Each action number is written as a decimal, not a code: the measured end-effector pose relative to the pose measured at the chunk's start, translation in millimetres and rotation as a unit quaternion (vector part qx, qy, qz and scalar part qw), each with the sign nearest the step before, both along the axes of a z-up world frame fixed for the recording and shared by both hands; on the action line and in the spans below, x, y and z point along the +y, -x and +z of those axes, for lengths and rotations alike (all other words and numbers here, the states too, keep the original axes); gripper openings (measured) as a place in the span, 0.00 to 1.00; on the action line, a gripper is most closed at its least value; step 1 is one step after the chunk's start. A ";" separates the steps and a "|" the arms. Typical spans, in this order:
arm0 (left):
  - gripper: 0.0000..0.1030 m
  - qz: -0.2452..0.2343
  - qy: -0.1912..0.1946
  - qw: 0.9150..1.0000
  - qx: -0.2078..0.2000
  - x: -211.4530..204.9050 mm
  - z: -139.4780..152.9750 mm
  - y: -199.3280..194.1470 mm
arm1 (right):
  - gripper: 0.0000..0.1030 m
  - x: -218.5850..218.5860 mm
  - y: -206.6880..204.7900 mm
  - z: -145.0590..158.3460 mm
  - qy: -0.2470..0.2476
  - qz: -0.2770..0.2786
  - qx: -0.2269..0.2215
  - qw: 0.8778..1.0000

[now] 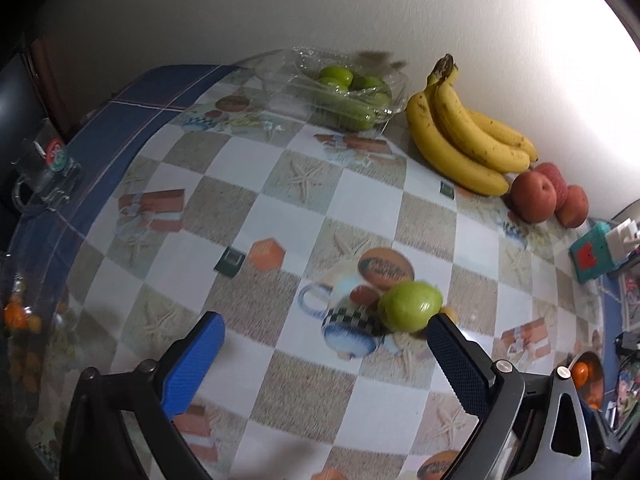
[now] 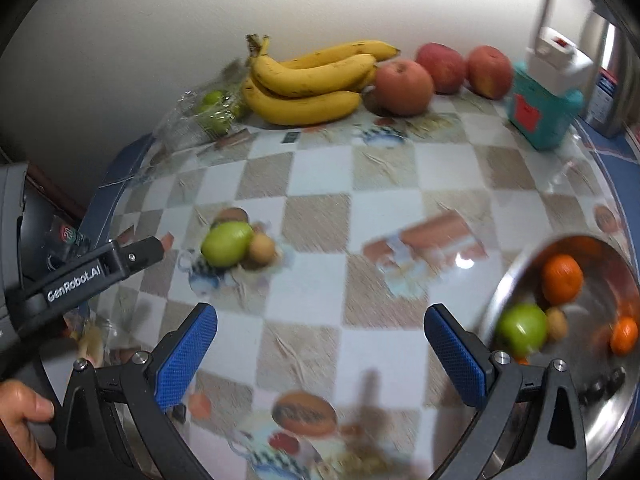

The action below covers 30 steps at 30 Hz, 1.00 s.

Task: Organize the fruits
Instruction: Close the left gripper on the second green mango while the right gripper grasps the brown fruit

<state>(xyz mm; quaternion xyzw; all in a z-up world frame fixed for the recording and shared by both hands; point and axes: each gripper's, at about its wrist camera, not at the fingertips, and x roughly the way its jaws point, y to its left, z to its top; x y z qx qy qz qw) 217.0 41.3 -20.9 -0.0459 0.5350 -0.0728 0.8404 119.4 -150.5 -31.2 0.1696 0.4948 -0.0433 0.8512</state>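
Observation:
A loose green fruit (image 1: pixel 410 306) lies on the checked tablecloth, with a small tan fruit (image 2: pixel 262 249) touching it; the green one also shows in the right wrist view (image 2: pixel 226 243). My left gripper (image 1: pixel 324 336) is open and empty, its right finger just beside the green fruit. My right gripper (image 2: pixel 320 326) is open and empty over the table. A steel bowl (image 2: pixel 508 280) at the right holds oranges (image 2: pixel 562 279), a green fruit (image 2: pixel 522 329) and a small tan fruit. Bananas (image 1: pixel 460 132) and red apples (image 1: pixel 534 196) lie along the wall.
A clear plastic tray (image 1: pixel 394 96) of green fruits sits at the back by the wall. A teal box (image 2: pixel 540 112) stands at the right rear. A glass mug (image 1: pixel 40 176) sits at the table's left edge. The left gripper's body (image 2: pixel 100 268) reaches in from the left.

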 end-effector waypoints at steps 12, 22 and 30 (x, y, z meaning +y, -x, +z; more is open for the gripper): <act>0.82 -0.022 0.050 0.998 0.038 -9.2 -33.6 -24.5 | 0.55 14.2 -57.1 -39.7 -0.045 0.036 0.025 0.998; 0.81 -0.032 0.089 0.994 0.056 -15.7 -40.6 -26.8 | 0.36 27.8 -75.6 -43.7 -0.051 0.063 0.023 0.996; 0.80 -0.036 0.106 0.992 0.060 -18.1 -42.7 -29.9 | 0.24 23.4 -76.1 -45.2 -0.061 0.061 0.022 0.996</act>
